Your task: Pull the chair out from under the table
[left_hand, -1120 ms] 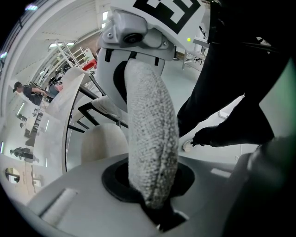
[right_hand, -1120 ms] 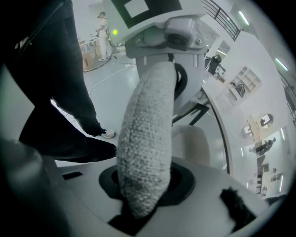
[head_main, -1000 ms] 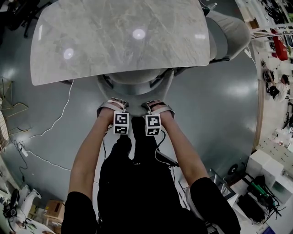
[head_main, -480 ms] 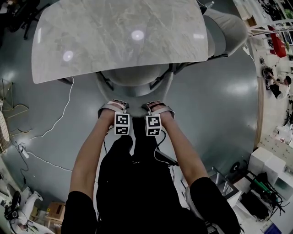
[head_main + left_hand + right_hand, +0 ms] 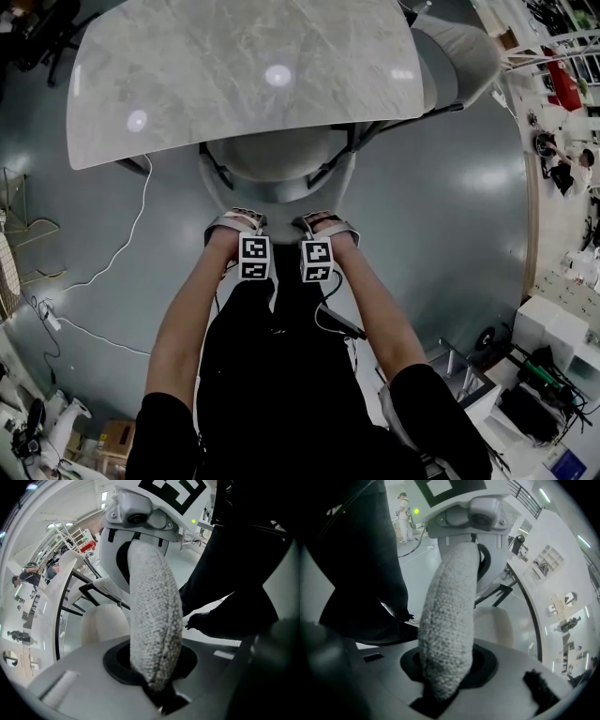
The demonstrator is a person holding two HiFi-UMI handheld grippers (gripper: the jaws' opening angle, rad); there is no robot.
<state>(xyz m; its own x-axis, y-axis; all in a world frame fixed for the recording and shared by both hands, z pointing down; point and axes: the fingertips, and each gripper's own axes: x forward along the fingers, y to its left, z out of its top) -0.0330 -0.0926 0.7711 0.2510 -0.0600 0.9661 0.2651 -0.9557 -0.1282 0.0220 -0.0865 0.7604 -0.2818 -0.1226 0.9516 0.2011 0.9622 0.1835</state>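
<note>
The grey stone table (image 5: 244, 66) fills the top of the head view. The chair (image 5: 281, 155) is partly under the table's near edge. Its seat is half hidden by the tabletop, and its round fuzzy back (image 5: 277, 194) sticks out on the person's side.

The left gripper (image 5: 239, 221) and the right gripper (image 5: 323, 223) are both just past the table's near edge, side by side. Each one points steeply down and bites the top of the chair back. In the left gripper view the fuzzy back (image 5: 154, 620) runs right between the jaws, and they squeeze it. The right gripper view shows the same: the back (image 5: 447, 630) is pinched between its jaws.

A second chair (image 5: 459, 52) is at the table's far right corner. A white cable (image 5: 122, 248) lies on the floor (image 5: 441, 216) near the table's left side.
</note>
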